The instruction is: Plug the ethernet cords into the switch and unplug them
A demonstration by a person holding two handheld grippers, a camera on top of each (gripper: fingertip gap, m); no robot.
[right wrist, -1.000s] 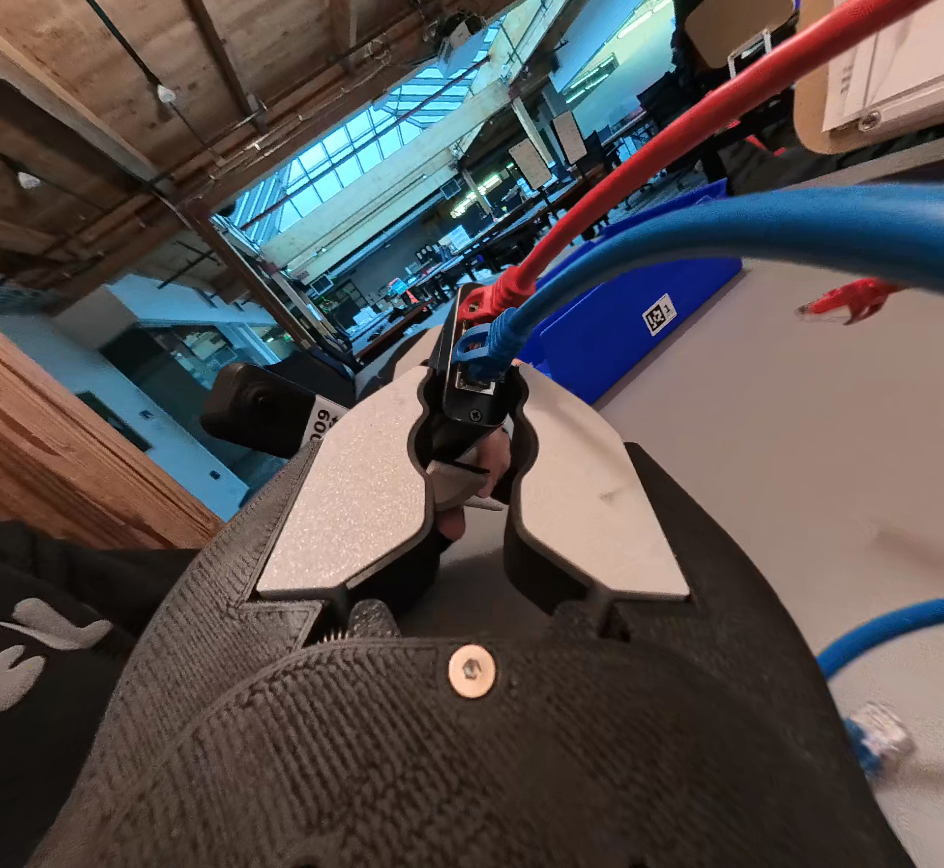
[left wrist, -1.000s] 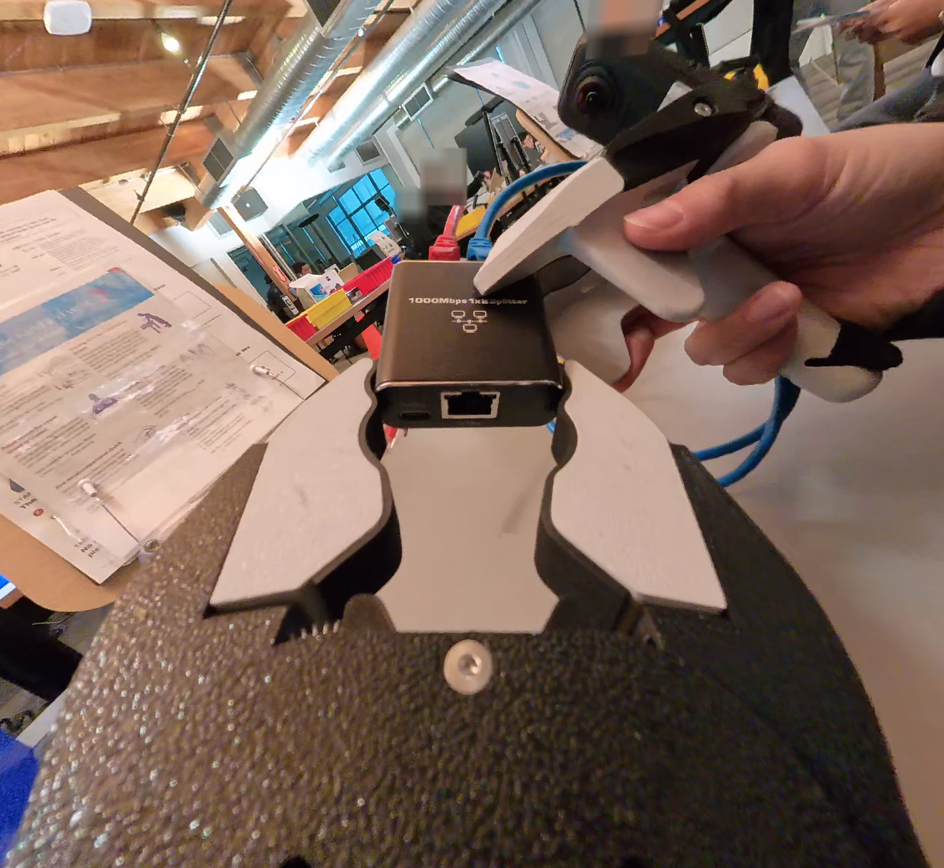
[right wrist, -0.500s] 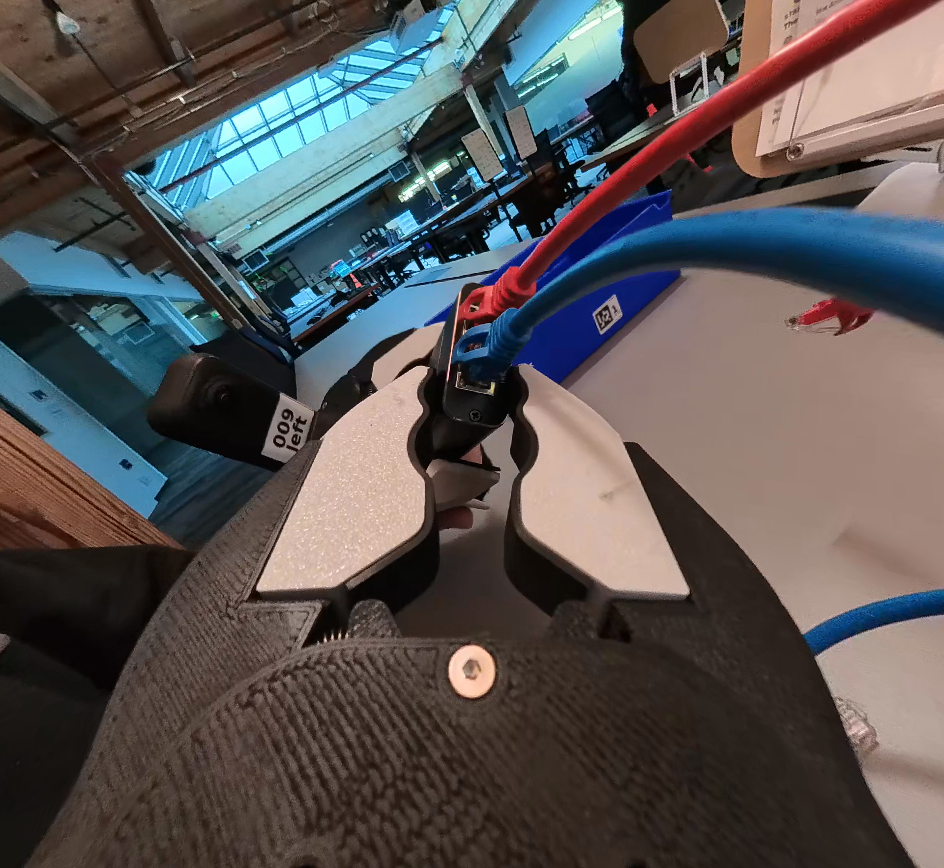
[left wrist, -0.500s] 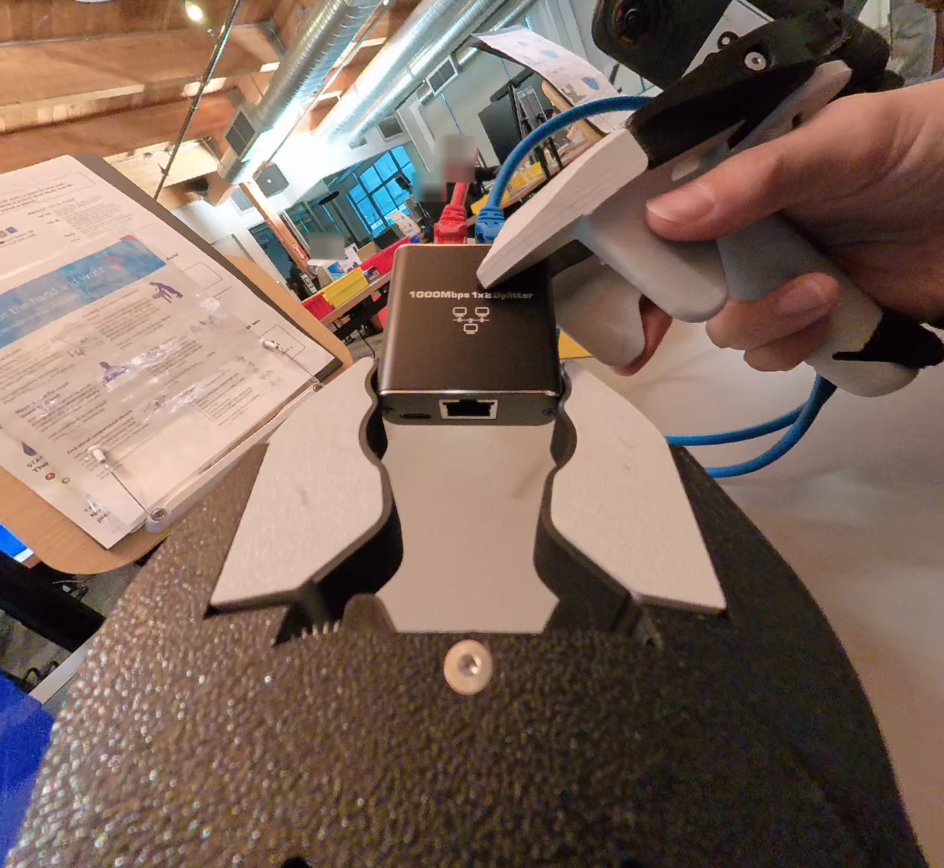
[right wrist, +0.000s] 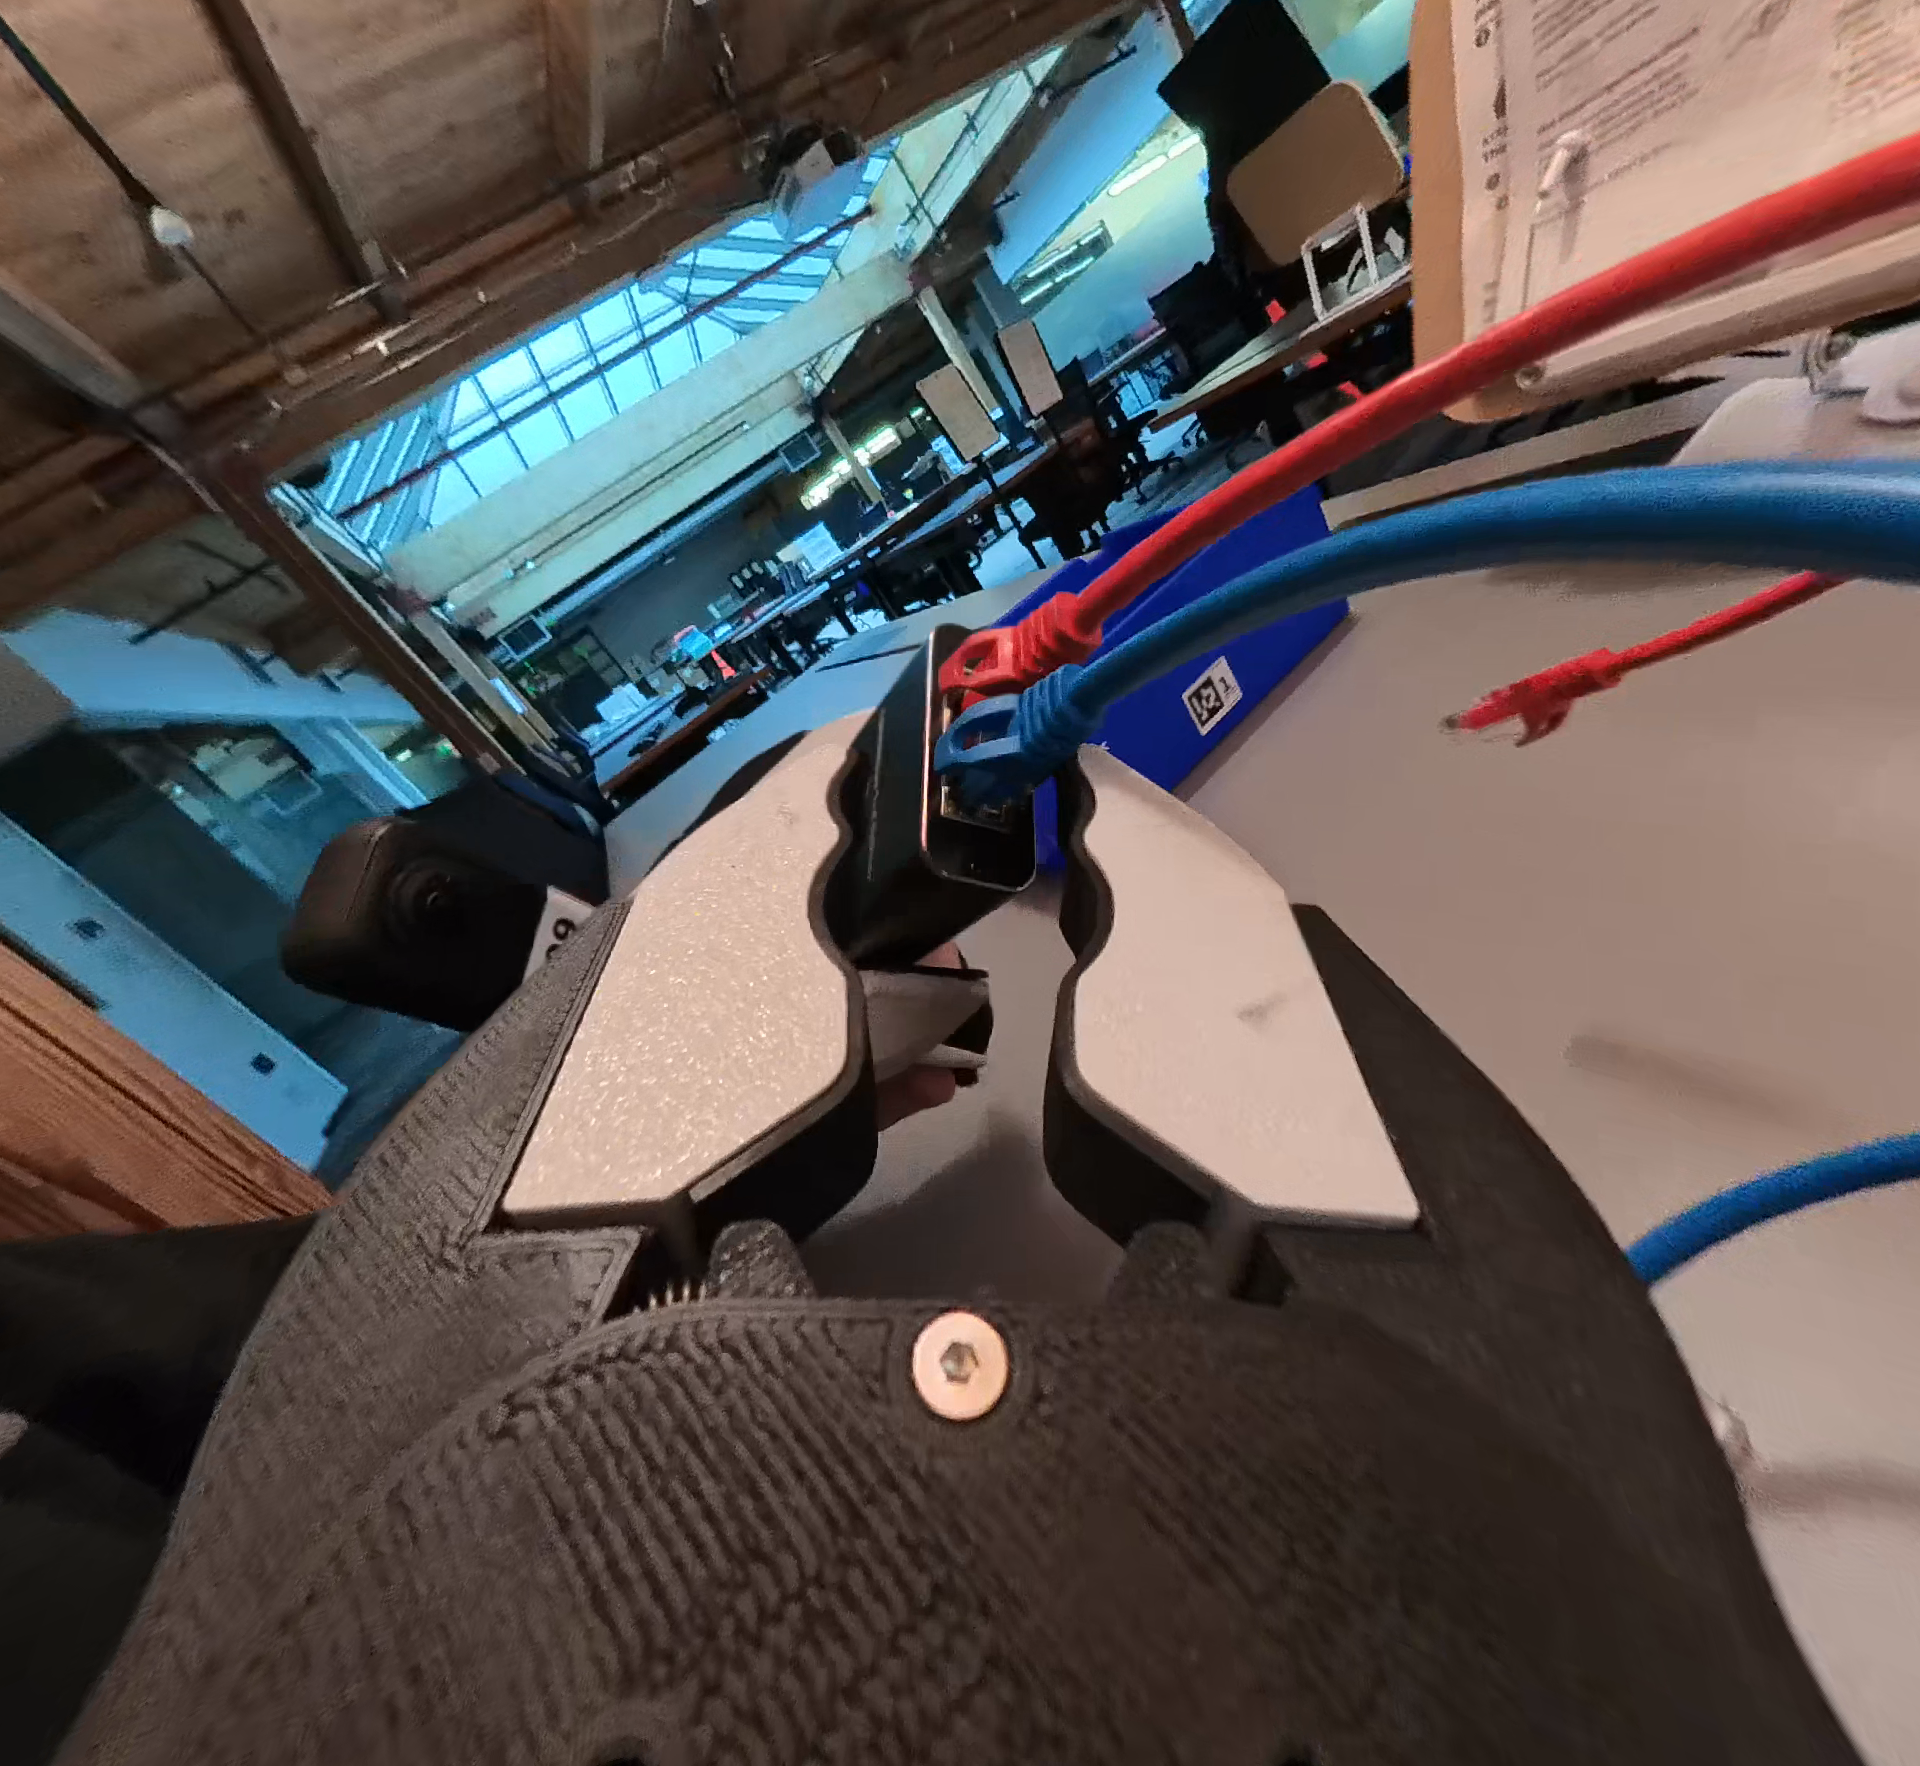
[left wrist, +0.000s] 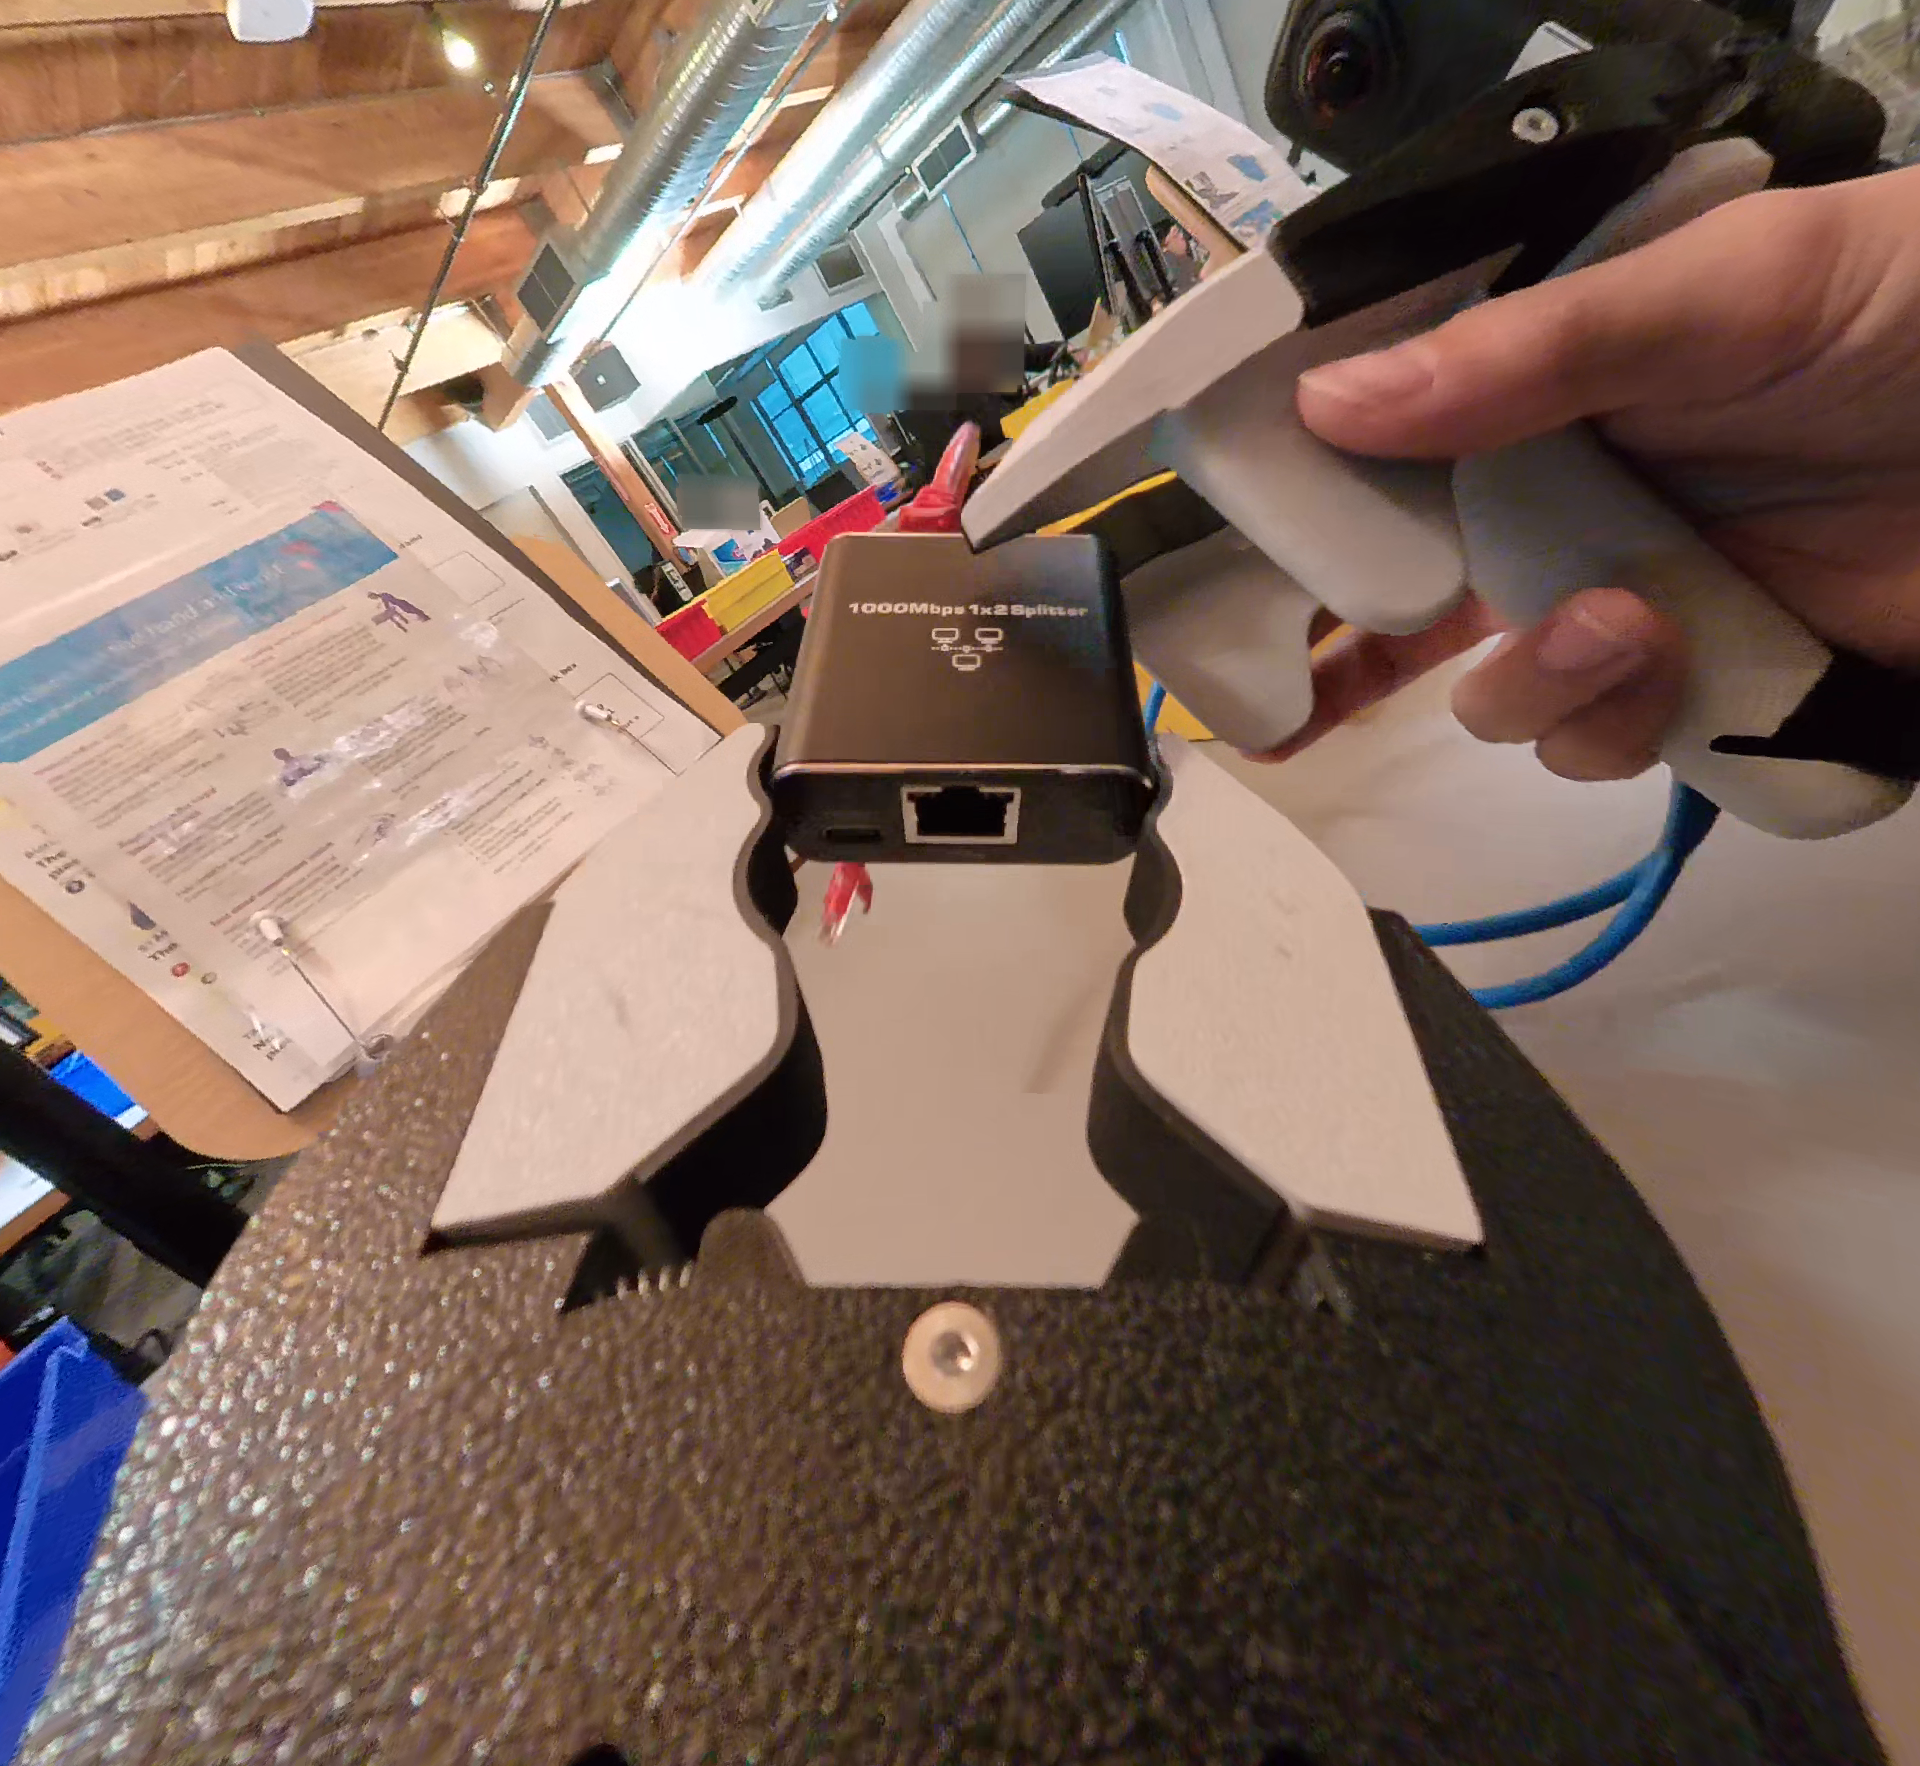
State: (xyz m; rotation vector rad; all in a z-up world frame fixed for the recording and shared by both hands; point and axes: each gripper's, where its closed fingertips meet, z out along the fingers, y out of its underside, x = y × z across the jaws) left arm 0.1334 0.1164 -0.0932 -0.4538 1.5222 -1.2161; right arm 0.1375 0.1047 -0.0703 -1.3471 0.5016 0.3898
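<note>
My left gripper (left wrist: 958,807) is shut on the near end of the black switch (left wrist: 966,667) and holds it above the table. An empty port faces me. In the right wrist view the switch (right wrist: 940,843) has a red cord (right wrist: 1023,651) and a blue cord (right wrist: 992,740) plugged into its far end. My right gripper (right wrist: 961,786) is partly open, with one finger on either side of that end and the blue plug. It also shows in the left wrist view (left wrist: 1132,428), held by a hand. The red cord's plug (left wrist: 940,495) shows behind the switch.
A loose red plug (right wrist: 1527,703) lies on the white table (right wrist: 1558,937). A clipboard with printed sheets (left wrist: 260,677) stands at the left. A blue bin (right wrist: 1226,667) sits behind the switch. Blue cable loops (left wrist: 1558,927) lie on the table at the right.
My right gripper's jaws have widened a little around the switch's end. The switch has turned slightly in the right wrist view. My left gripper still holds the switch.
</note>
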